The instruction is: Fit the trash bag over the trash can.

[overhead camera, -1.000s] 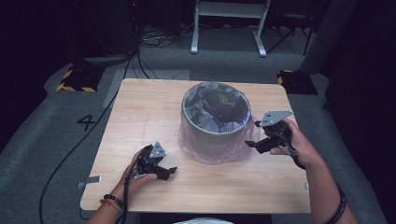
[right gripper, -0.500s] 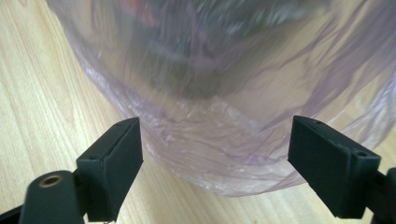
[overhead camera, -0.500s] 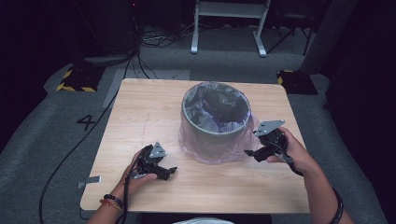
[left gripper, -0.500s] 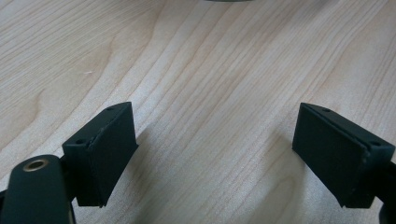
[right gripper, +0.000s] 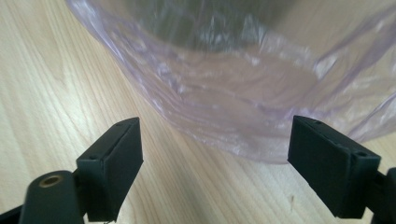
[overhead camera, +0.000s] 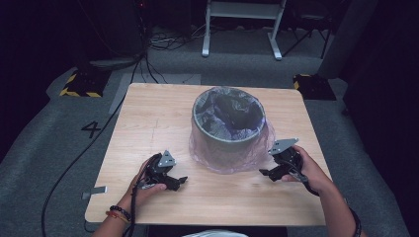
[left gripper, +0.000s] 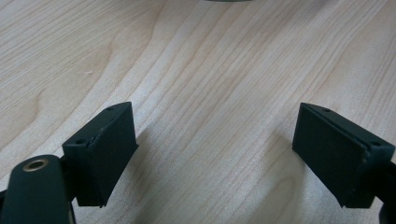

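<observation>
Wooden table [overhead camera: 148, 123], right tongs [right gripper: 212, 161] facing bag hem [right gripper: 224, 116]

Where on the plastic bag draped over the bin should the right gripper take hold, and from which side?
Probably the loose hem of the plastic bag pooled on the table at the bin's base, approached low from the right; the right gripper already faces it, open.

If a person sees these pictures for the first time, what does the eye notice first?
A grey bin stands in the middle of the wooden table, with a thin plastic bag hanging over its rim to the tabletop. The right gripper, jaws open, sits close to the bag's hem; the left gripper rests apart.
</observation>
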